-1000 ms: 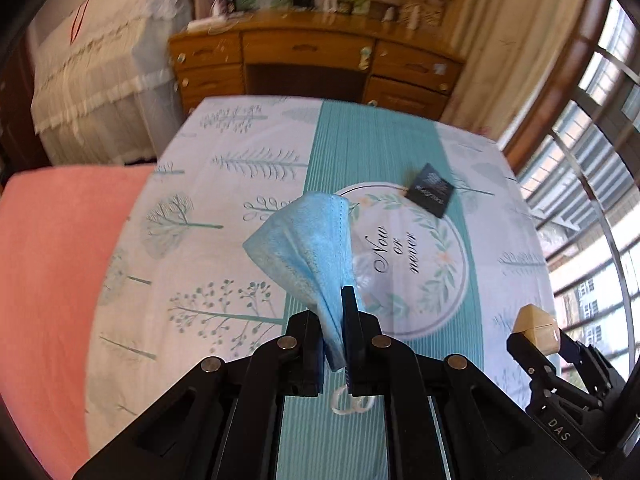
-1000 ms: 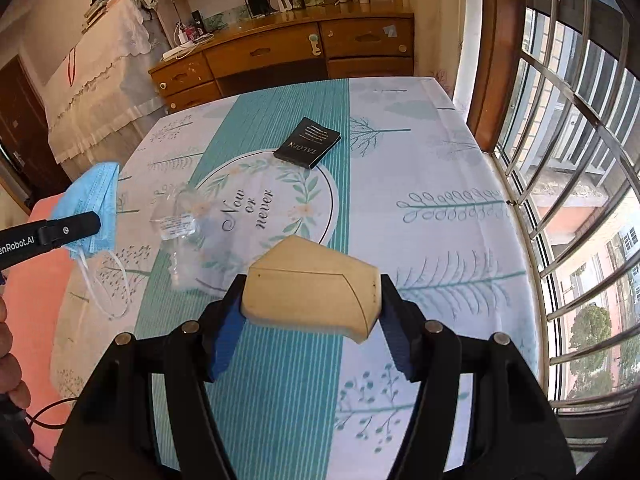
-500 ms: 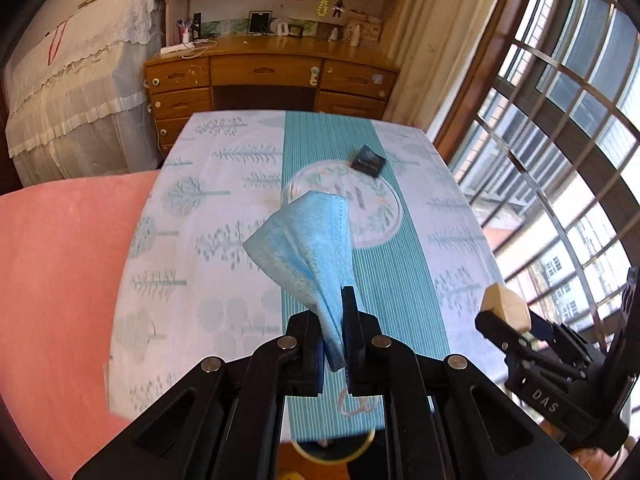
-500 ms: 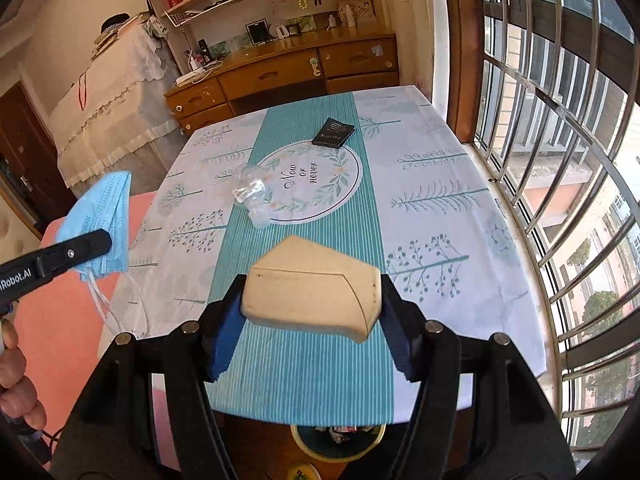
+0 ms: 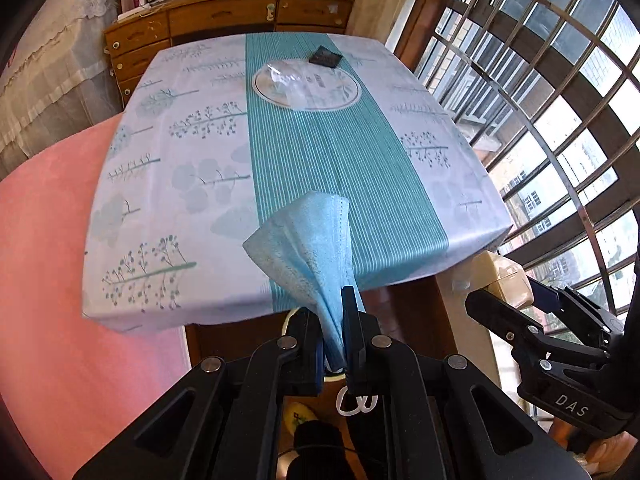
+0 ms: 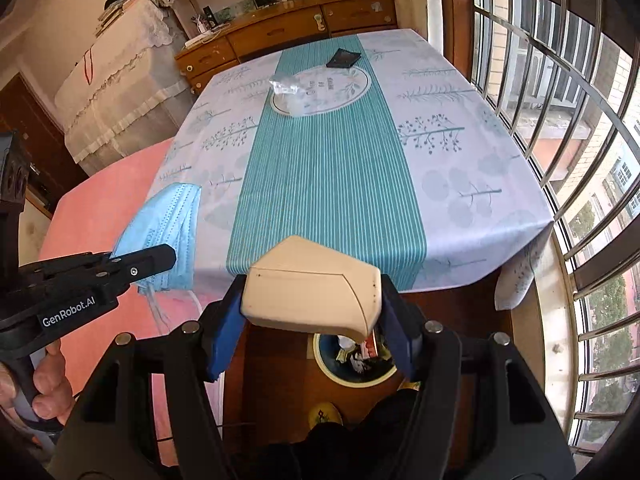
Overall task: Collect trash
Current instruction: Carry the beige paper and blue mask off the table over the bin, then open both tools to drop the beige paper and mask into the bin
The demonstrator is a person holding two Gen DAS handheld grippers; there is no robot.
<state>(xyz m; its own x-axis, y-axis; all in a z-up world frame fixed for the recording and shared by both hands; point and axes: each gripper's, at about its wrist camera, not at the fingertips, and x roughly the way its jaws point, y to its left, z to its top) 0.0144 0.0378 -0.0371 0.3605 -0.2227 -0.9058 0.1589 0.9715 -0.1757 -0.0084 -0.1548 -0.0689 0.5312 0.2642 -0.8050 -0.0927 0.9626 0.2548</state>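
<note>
The left tool (image 5: 334,334) is gripping a crumpled blue face mask (image 5: 308,248), its two fingers pinched together on the gathered lower end, so that the mask is fanning upward and outward above the fingertips. White ear loops (image 5: 354,402) are dangling below the fingers. In the right wrist view the same left tool (image 6: 152,262) is reaching in from the left, with the mask (image 6: 168,232) bunched against it and a person's hand (image 6: 38,380) wrapping the handle.

The right tool (image 6: 310,312) is clamping a beige, box-like object (image 6: 312,284) across its width, the blue pads (image 6: 226,334) pressing on both of its sides. From the left wrist view this right tool (image 5: 516,292) is sitting just off the near right corner of the bench, with the beige object (image 5: 506,280) between its fingers.

Both tools are hanging beyond the near edge of the bench (image 6: 460,168), above the wooden floor. Directly below the right tool a round bin (image 6: 360,376) is standing on the floor, with wrappers and scraps lying inside it.

Farther out, on the bench's teal-striped cloth, a crumpled clear plastic piece (image 6: 286,88) is lying at the round printed emblem, and a small dark packet (image 6: 344,58) is resting just beyond it. A pink surface (image 5: 44,280) is lying beside the bench on the left, a wooden dresser (image 6: 280,34) is standing behind it, and barred windows (image 6: 560,120) are running along the right.
</note>
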